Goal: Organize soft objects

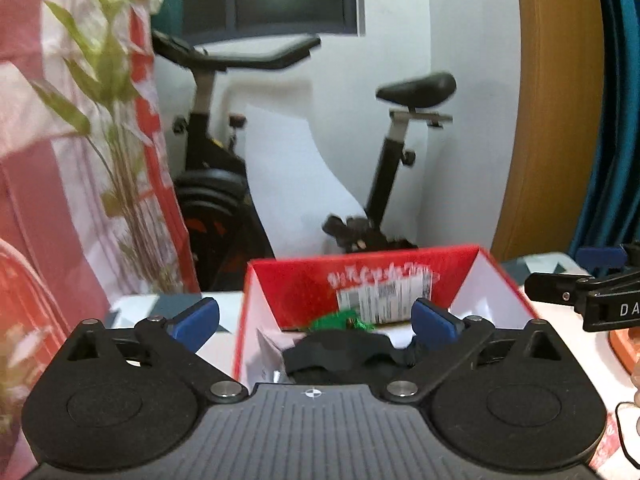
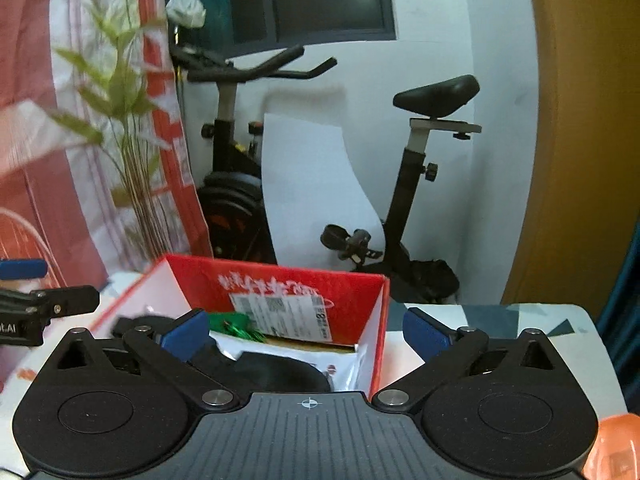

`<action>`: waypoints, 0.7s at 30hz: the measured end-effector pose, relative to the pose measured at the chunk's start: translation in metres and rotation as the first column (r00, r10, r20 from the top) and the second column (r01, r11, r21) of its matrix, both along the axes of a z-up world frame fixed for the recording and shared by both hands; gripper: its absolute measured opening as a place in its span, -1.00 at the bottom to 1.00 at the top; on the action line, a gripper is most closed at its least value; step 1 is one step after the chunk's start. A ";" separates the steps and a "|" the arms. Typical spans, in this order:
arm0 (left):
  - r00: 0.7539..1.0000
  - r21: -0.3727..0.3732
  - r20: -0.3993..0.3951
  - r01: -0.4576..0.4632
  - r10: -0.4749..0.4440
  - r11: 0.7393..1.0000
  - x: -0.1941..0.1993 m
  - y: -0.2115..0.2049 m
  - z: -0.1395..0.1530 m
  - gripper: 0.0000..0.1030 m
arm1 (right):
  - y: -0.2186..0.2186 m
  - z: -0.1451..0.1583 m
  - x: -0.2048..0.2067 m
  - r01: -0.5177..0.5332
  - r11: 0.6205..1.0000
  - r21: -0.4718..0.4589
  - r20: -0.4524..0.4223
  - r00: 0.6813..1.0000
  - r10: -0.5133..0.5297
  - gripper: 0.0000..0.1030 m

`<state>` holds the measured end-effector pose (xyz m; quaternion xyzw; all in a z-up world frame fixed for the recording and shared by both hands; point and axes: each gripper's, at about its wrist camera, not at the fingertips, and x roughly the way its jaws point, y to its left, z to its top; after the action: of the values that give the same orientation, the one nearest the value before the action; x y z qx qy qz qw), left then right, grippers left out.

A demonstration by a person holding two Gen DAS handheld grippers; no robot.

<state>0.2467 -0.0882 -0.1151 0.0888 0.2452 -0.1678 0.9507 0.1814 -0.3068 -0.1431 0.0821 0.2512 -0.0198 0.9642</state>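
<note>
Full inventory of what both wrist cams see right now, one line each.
box: 1, red outside and white inside, open, on the table
black soft item: 1, inside the box
green shiny item: 1, inside the box, at the back
table: 1, white with grey-blue shapes
exercise bike: 1, black, behind the table
plant: 1, green, far left
left gripper: open, over the box
right gripper: open, over the box's right wall
</note>
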 end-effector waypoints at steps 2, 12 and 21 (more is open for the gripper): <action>0.999 0.003 0.028 -0.031 0.031 1.000 -0.011 0.001 0.015 1.00 | 0.001 0.014 -0.008 0.001 1.000 0.019 0.010 1.000 -0.001 0.99; 0.988 -0.087 0.118 -0.094 0.104 0.992 -0.080 0.022 0.086 1.00 | 0.020 0.094 -0.075 -0.029 1.000 -0.012 0.153 0.988 0.030 0.99; 0.967 -0.115 0.200 -0.135 0.156 0.984 -0.144 0.035 0.121 1.00 | 0.036 0.141 -0.140 -0.034 0.996 -0.077 0.250 0.967 0.052 0.99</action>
<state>0.1029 -0.0532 0.0057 0.0394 0.1414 -0.0993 0.9842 0.0416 -0.2712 -0.0024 0.0438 0.1275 0.0026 0.9909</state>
